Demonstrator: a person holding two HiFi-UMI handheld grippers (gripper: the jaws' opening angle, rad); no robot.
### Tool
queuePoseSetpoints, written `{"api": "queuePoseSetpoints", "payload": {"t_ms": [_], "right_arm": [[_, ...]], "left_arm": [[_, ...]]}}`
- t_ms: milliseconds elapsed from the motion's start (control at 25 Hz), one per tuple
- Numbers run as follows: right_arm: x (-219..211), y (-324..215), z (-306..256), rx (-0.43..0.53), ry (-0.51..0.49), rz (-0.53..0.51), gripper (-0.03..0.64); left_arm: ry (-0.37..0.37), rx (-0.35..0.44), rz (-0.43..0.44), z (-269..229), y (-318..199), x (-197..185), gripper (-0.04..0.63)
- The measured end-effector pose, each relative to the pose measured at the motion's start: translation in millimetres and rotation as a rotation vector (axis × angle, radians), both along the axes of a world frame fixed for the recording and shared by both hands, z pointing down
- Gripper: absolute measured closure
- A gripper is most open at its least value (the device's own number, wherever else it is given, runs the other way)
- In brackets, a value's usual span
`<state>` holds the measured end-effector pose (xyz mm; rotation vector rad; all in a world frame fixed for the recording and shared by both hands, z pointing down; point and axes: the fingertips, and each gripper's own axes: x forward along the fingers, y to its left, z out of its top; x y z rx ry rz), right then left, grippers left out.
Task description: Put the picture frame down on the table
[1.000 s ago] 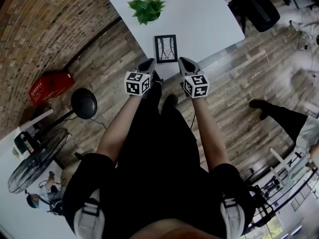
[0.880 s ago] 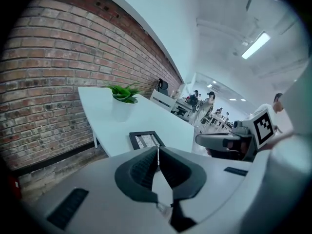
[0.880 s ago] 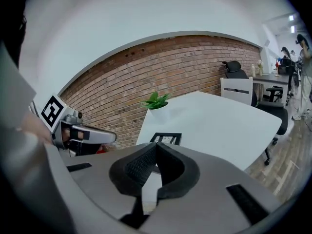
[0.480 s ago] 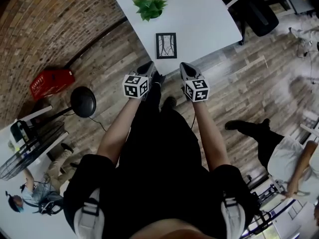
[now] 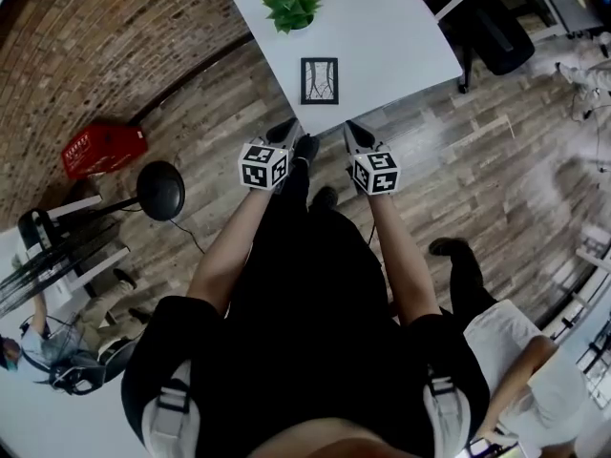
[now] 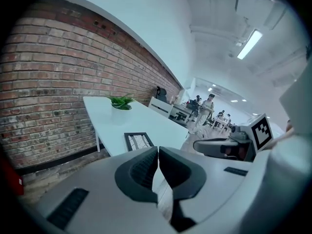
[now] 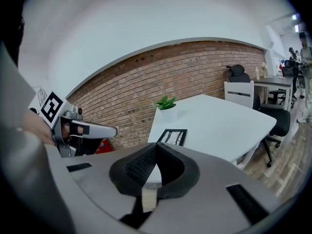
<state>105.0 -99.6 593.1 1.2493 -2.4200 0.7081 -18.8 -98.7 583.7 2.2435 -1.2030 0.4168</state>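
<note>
On the table (image 5: 391, 27), picture frame (image 5: 319, 80) lying flat, far end cut off, left tongs (image 5: 284, 132) and right tongs (image 5: 356, 135) together, empty

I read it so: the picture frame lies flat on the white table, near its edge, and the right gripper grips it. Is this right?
Not quite. The picture frame does lie flat on the white table, near its edge, but the right gripper does not grip it. The right gripper view shows its jaws together on nothing, apart from the frame.
</note>
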Motion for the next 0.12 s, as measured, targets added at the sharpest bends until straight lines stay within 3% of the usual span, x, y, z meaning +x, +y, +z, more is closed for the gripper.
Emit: {"api": "queuePoseSetpoints", "payload": {"t_ms": [120], "right_arm": [[0.4, 14.1, -2.4, 0.004, -0.006, -0.007, 0.620]], "left_arm": [[-0.005, 0.004, -0.002, -2.9, 14.4, 2.1, 0.568]]}}
